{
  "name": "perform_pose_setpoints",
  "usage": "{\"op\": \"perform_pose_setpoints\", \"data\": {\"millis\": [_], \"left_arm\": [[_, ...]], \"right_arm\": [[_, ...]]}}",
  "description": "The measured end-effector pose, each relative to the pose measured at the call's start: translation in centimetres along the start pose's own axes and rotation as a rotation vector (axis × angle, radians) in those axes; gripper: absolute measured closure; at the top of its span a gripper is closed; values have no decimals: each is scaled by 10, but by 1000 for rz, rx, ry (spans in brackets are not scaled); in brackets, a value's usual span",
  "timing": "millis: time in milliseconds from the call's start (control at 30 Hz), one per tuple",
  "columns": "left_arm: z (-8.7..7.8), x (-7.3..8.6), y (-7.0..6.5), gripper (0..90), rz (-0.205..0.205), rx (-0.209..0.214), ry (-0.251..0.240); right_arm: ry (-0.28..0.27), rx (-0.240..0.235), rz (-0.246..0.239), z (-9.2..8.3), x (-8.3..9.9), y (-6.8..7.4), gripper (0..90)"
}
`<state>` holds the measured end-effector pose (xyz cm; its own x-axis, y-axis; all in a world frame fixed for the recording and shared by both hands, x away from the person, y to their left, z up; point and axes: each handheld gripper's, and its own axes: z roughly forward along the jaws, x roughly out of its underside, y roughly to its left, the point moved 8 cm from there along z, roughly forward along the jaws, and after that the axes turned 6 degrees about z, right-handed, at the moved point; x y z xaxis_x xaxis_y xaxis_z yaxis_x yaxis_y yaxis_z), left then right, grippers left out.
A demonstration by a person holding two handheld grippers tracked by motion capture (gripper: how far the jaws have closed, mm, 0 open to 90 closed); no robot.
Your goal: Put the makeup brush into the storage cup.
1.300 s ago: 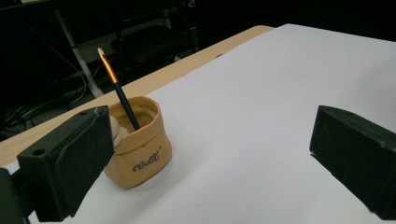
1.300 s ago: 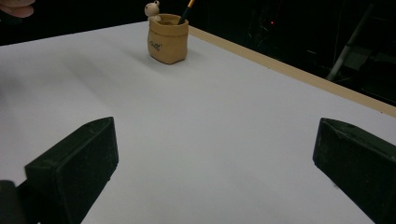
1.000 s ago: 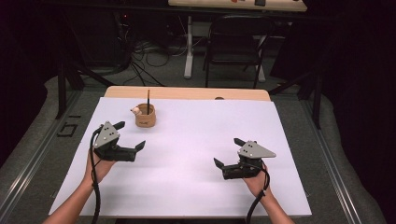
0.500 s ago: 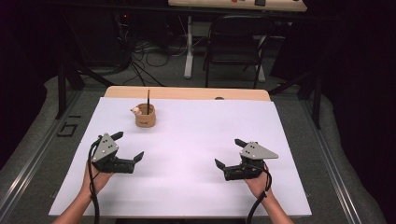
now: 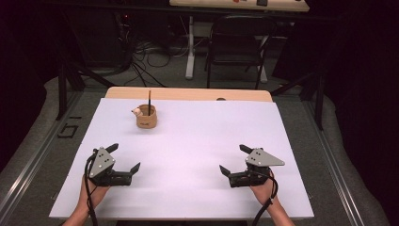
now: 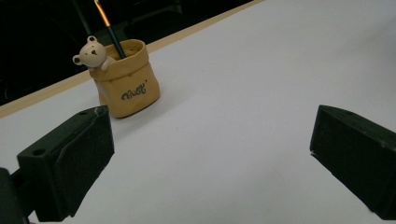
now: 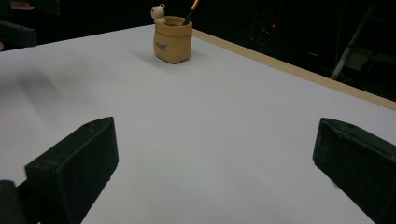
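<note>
So the left gripper (image 5: pixel 124 157) has pulled back toward the near edge of the table (image 5: pixel 197 141) compared with a second ago, sitting lower and closer to the person now. The right gripper (image 5: pixel 233 160) has barely shifted. Both have their jaws spread wide with nothing between them.

The tan pen pot (image 5: pixel 146 117), with a little bear on its rim and a dark pencil (image 5: pixel 149 100) standing in it, sits at the far left, near the wooden back edge and well apart from both grippers. Loads of bare white surface in the middle and right.
</note>
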<state>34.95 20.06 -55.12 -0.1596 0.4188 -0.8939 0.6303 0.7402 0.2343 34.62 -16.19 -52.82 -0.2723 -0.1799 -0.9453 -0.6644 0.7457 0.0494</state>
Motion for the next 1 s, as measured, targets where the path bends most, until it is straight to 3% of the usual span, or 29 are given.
{"op": "perform_pose_setpoints", "data": {"millis": [433, 533, 767, 1000], "left_arm": [[-9, 10, -7, 0, -59, 35, -58], [-12, 14, -7, 0, -53, 15, -43], [-18, 19, -5, 0, -84, 3, -51], [-23, 20, -8, 0, -80, -5, -82]], "right_arm": [[6, 35, -5, -10, 12, -2, 0], [2, 49, 6, -15, 15, -4, 0], [6, 71, 9, -26, 22, -7, 0], [4, 124, 12, -36, 30, -11, 0]]}}
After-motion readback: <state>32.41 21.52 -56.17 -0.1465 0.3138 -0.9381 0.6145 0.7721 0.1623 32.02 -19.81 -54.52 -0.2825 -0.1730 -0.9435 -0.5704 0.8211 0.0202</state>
